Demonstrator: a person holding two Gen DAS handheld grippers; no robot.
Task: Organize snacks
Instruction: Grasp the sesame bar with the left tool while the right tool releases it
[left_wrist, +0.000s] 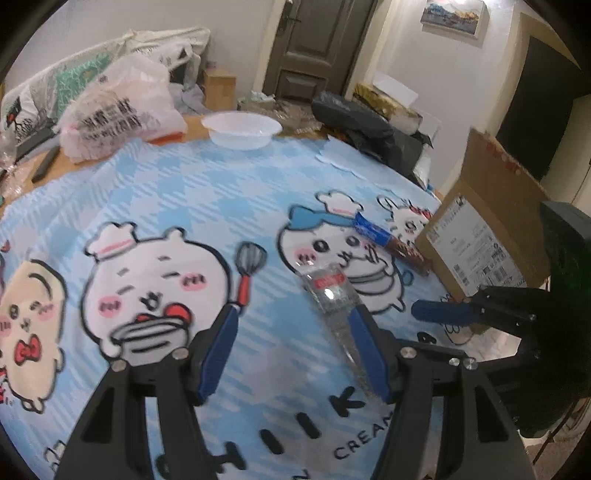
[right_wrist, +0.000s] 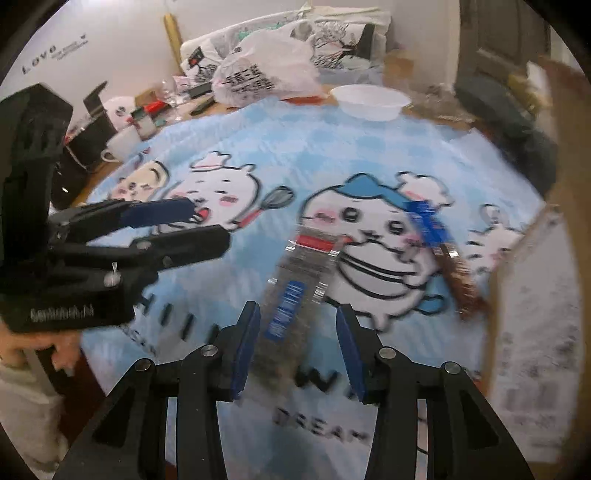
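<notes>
Readable lettering on the cloth and the wall

The blue cartoon tablecloth (left_wrist: 229, 206) carried "CREAM" near its lower edge in the left wrist view and "DREAM" in the right; the white wall (right_wrist: 110, 55) bore "Love". Print on the plastic bag (right_wrist: 258, 70) and cardboard box (left_wrist: 476, 236) stayed illegible.

left tool (left_wrist: 293, 325): black angular frame, blue ribbed pads (left_wrist: 218, 354), silver round screws at the finger joints
right tool (right_wrist: 295, 343): same black frame, blue pads (right_wrist: 245, 347), silver screws
marking: blurred white lettering on left tool's black body
sleeve (right_wrist: 22, 402): pale grey, near left
</notes>
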